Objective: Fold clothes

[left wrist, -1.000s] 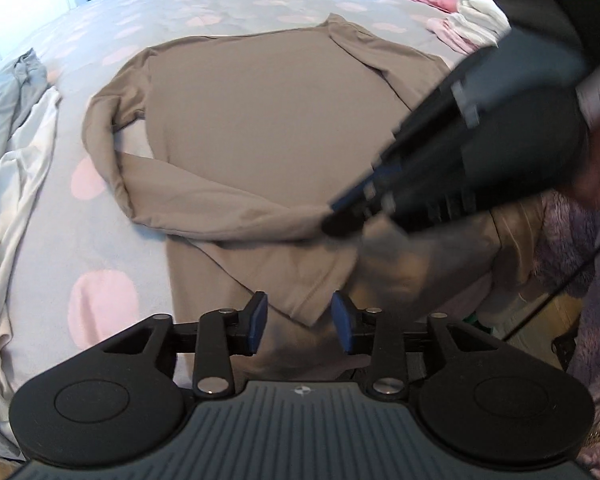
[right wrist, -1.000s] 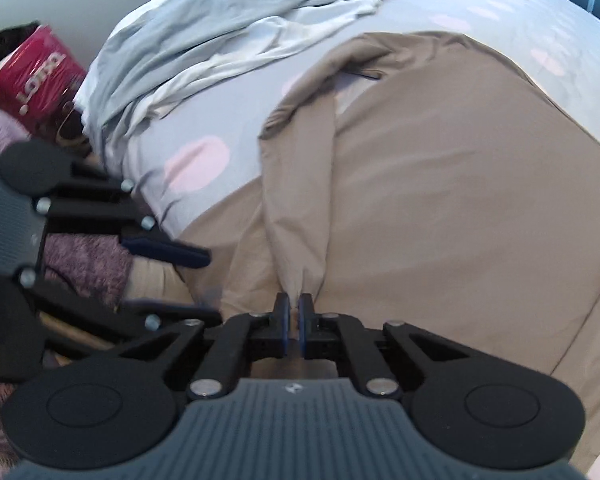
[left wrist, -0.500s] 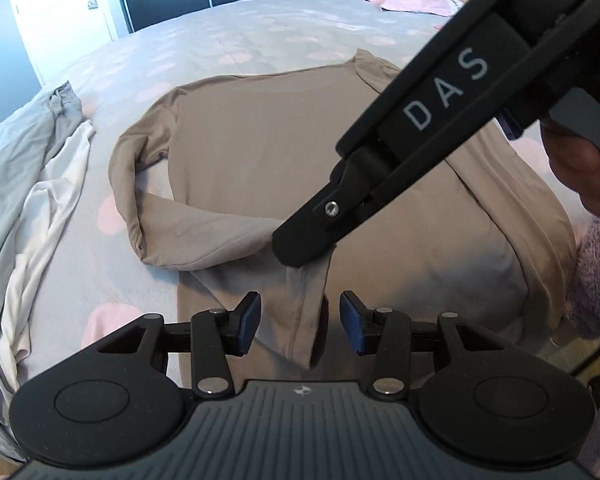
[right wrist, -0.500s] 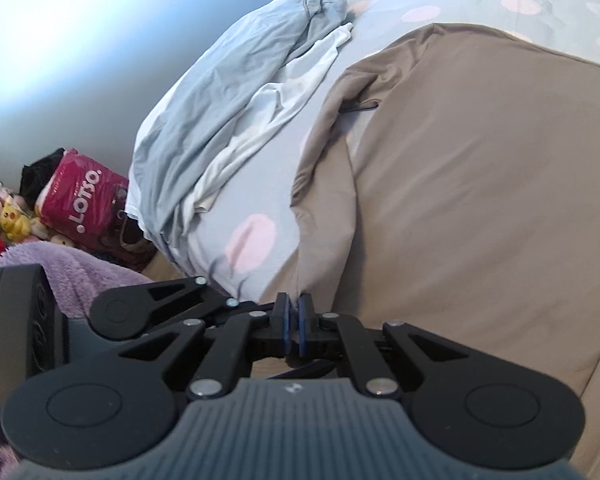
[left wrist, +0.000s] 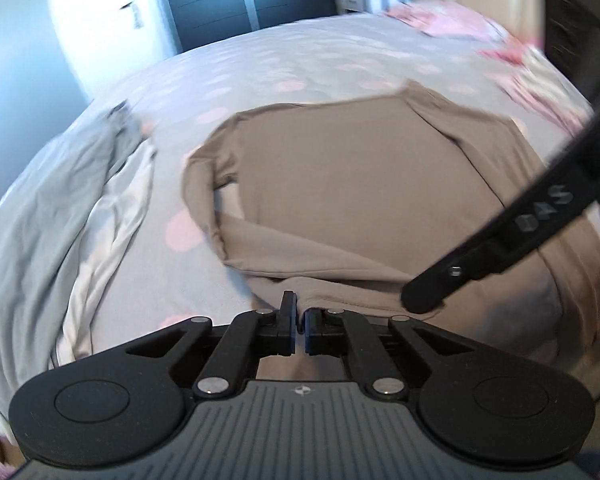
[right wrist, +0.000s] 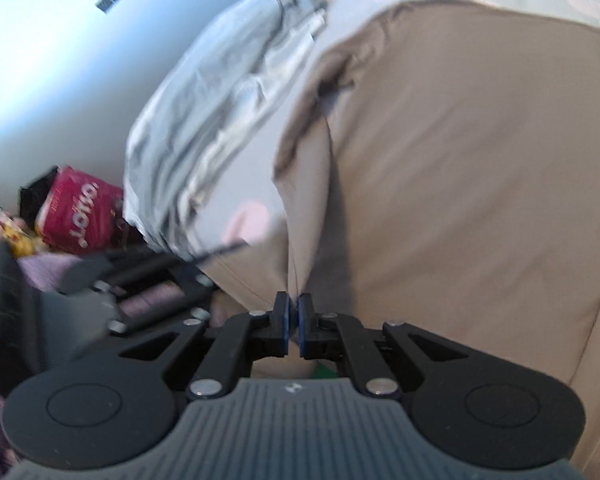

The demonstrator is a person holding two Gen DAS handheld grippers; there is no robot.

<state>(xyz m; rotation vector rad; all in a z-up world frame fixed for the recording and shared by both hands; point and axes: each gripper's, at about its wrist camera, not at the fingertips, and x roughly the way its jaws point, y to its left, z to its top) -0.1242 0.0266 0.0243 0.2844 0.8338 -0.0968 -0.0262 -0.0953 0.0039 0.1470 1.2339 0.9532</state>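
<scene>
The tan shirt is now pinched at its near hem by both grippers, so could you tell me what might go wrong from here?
The left gripper and right gripper hold only thin edges of the tan shirt; fabric could slip free when lifted. The folded sleeve may fall open, and the grey clothes lie close enough to snag.

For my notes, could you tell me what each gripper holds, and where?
Both pinch the shirt at its near hem: left gripper and right gripper.

"DAS": right gripper (left wrist: pixel 424 300) arm | "LOTTO": red pack (right wrist: pixel 80 216)
</scene>
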